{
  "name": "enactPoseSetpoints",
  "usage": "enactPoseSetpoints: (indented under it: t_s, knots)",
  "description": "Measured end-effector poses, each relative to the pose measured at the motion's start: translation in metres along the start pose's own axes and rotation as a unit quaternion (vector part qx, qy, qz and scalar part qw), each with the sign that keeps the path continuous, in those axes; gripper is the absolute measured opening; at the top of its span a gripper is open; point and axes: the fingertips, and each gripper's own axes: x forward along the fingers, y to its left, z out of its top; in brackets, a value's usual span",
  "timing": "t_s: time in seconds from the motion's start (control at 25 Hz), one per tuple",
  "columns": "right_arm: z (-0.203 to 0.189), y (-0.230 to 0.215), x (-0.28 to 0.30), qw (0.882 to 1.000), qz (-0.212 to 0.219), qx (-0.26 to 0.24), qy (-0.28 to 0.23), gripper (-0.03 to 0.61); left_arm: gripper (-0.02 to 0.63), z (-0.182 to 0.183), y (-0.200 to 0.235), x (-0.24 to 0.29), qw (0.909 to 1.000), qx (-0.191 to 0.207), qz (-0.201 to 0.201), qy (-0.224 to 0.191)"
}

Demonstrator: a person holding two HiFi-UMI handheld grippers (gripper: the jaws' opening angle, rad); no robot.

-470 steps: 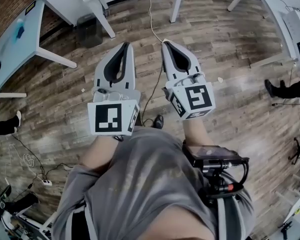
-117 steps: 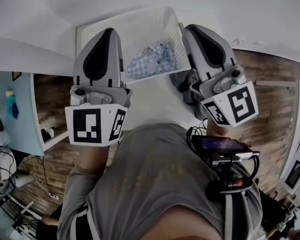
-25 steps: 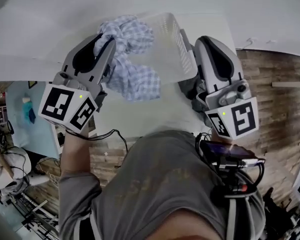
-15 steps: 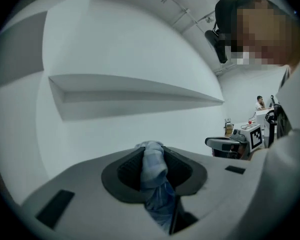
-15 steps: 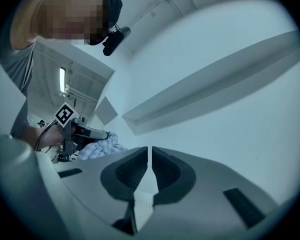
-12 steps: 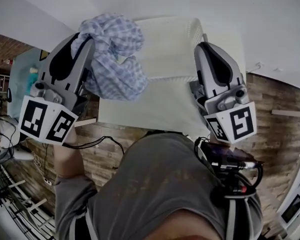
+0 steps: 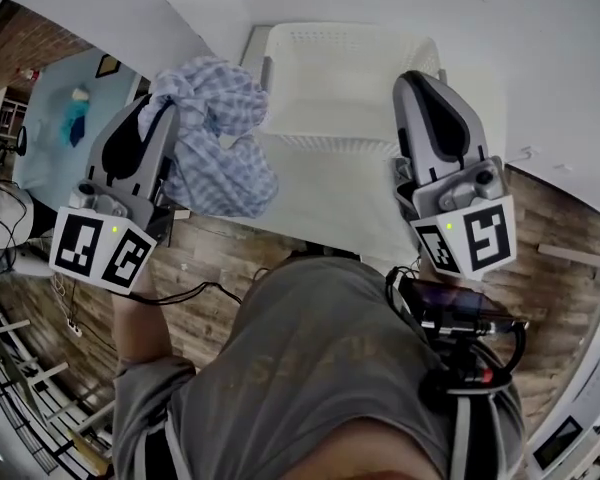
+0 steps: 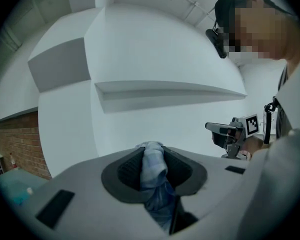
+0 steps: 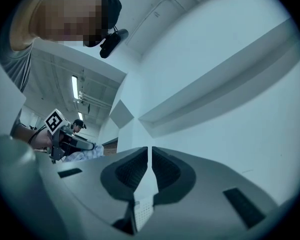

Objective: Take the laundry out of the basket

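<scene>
Left tongs (image 8: 151, 150) on cloth (image 7: 225, 153), right (image 9: 149, 155) on basket (image 7: 340, 63)

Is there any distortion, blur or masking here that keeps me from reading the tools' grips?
Head view: heavy fisheye bending, even light, checked cloth in the left tool sharp. Left gripper view: dark round vignette, mosaic patch top right, cloth between the jaws slightly soft yet readable. Right gripper view: bluish cast, vignette, mosaic patch top left; the right tool clearly pinches the thin wall of the basket.

Tight jaws on left gripper (image 7: 163, 108) and right gripper (image 7: 413, 80).
</scene>
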Motion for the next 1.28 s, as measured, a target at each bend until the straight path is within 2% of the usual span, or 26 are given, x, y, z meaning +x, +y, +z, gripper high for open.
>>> enactPoseSetpoints:
  t_s: [0.28,0.76,1.28]
  knots:
    - [-0.003,0.01,0.011,1.0,0.013,-0.005,0.01,0.031,0.106,-0.043,0.008,-0.008,0.9993,-0.021,0.022,0.023]
    - [-0.024,0.014,0.038,0.998,0.015,-0.031,0.049,0.031,0.108,-0.144,0.032,0.014,0.9937,-0.092,0.038,0.051]
    - [-0.042,0.025,0.06,0.994,0.032,-0.058,0.092,0.031,0.114,-0.253,0.017,0.044,0.9911,-0.085,0.041,0.093]
